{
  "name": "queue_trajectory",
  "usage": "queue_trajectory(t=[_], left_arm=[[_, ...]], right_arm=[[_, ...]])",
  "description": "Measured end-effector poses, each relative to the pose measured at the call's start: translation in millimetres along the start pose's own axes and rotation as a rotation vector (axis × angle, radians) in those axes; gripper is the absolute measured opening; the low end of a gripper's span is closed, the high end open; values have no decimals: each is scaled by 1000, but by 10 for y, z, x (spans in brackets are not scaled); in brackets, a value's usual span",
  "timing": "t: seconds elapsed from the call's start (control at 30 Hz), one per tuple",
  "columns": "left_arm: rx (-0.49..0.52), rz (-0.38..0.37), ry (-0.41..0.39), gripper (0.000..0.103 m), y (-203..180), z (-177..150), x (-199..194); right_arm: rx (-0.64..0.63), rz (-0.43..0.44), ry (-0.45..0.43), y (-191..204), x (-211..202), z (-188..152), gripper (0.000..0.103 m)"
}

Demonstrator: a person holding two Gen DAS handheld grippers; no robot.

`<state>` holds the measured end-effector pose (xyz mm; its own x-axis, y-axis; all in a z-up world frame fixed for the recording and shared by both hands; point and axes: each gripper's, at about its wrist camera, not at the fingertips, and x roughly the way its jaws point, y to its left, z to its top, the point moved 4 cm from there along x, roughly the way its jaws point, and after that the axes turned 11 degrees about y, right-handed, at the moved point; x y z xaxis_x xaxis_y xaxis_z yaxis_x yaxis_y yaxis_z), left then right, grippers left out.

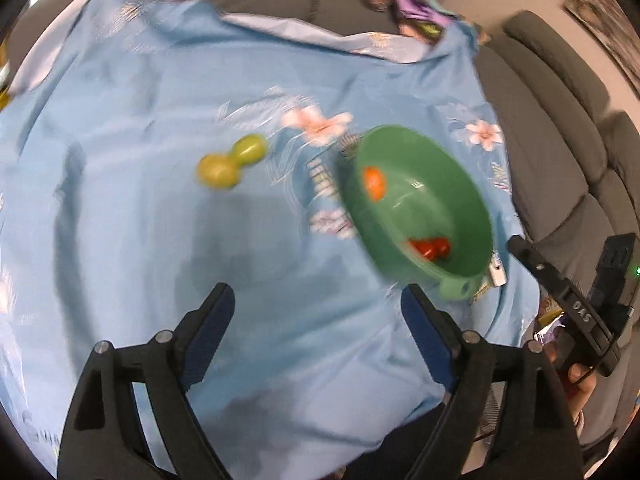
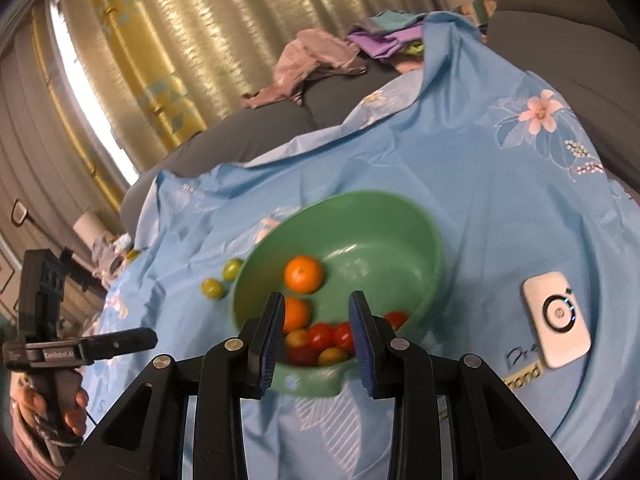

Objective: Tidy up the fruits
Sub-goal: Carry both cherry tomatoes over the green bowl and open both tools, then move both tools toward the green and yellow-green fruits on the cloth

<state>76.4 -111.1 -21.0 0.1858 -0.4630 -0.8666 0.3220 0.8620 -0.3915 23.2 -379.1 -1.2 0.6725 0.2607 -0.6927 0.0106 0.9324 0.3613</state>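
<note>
Right gripper (image 2: pixel 316 336) nearest the lens in the right wrist view, blue pads (image 2: pixel 272 336) a moderate gap apart, nothing between them, hovering above the near rim of the green bowl (image 2: pixel 400 236). The bowl's tab handle (image 2: pixel 316 384) with a hole points at 6 o'clock, toward the camera, between the two fingers.

Inside the bowl: one orange (image 2: pixel 303 274) at centre, a second orange (image 2: pixel 295 314) just behind the left pad, and a cluster of red and yellow tomatoes (image 2: pixel 320 336) at the near wall, partly hidden by the fingers.

Two green fruits (image 2: pixel 212 288) lie on the blue floral cloth (image 2: pixel 460 168) at 9 o'clock of the bowl, just outside its rim, close to each other; whether they touch is unclear here. A white HP device (image 2: pixel 557 319) lies flat at 3 o'clock of the bowl, well apart, long axis running 11 to 5. Crumpled clothes (image 2: pixel 316 64) sit on the grey sofa at 12 o'clock.

Left gripper (image 1: pixel 316 312) in its own view, motion-blurred: fingers spread wide, empty, above bare cloth. Green fruits (image 1: pixel 232 162) lie ahead at 11 o'clock, apparently touching, pair axis 8 to 2. The bowl sits at 1 o'clock, handle toward 5. The hand on the left gripper shows at 8 o'clock in the right wrist view, fist round the handle.
</note>
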Motion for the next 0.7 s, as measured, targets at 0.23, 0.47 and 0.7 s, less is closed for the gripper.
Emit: queue_trajectory(t=[0.23,0.47,0.7], left_arm=[[-123,-127,-30,89,371,-478,-197],[-143,-290,-285,102,526,-684,-767],[-202,-289,-265,102,633,-797,-695]], right_arm=[[-99,38,63,508,63,-184,33],[-198,82,93,984,92,-310,33],[-260,94,127,1257,182,-395,33]])
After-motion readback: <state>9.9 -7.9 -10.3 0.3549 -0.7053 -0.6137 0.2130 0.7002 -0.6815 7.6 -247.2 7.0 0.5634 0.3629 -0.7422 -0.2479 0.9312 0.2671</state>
